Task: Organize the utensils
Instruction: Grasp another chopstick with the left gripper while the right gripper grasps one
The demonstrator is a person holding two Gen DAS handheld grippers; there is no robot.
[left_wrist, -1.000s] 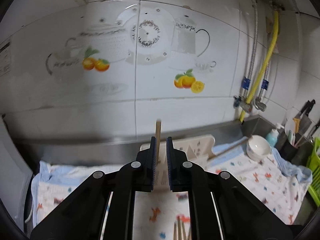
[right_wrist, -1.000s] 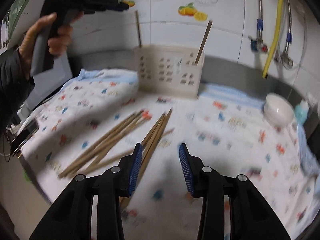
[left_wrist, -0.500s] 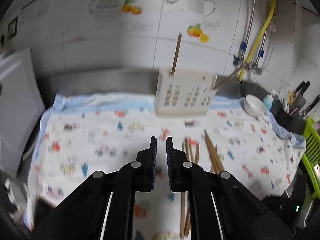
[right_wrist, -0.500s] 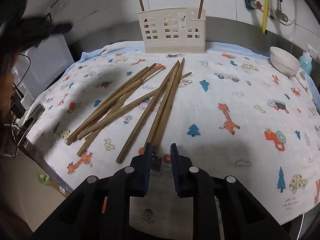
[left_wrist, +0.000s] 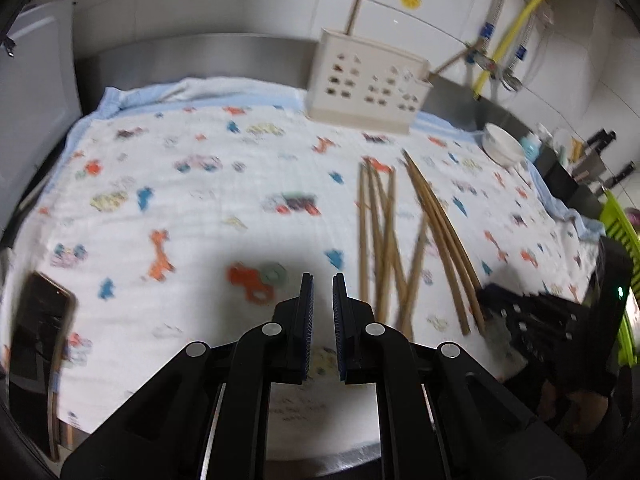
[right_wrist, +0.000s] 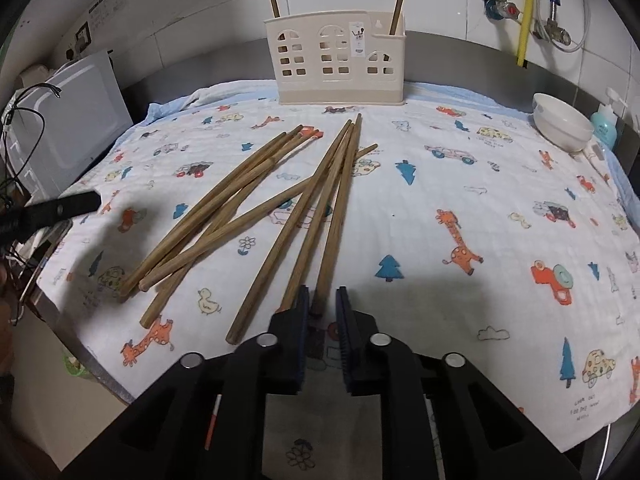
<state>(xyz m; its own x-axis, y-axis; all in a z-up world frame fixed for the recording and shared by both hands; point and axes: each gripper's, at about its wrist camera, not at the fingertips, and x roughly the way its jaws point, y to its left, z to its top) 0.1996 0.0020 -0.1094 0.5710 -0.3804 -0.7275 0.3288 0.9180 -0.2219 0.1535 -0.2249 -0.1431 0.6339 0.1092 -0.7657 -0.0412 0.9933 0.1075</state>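
Observation:
Several wooden chopsticks (right_wrist: pixel 240 208) lie loose on the patterned cloth (right_wrist: pixel 480 184); the left wrist view shows them (left_wrist: pixel 384 240) to the right of my left gripper. A cream utensil holder (right_wrist: pixel 340 64) stands at the back by the wall with two chopsticks upright in it, and it shows tilted in the left view (left_wrist: pixel 368 88). My right gripper (right_wrist: pixel 323 300) is closing on the near end of the rightmost chopstick (right_wrist: pixel 340 200), which sits between its tips. My left gripper (left_wrist: pixel 322 280) is shut and empty, low over the cloth.
A white bowl (right_wrist: pixel 562 124) and a blue bottle (right_wrist: pixel 604 124) sit at the back right. A white appliance (right_wrist: pixel 68 128) stands at the left. A phone (left_wrist: pixel 40 332) lies at the cloth's front left edge. A green rack (left_wrist: pixel 620 248) and knives are at the far right.
My left gripper came away from the holder and down to the front of the cloth. My right gripper sank a little and its jaws closed around a chopstick's end.

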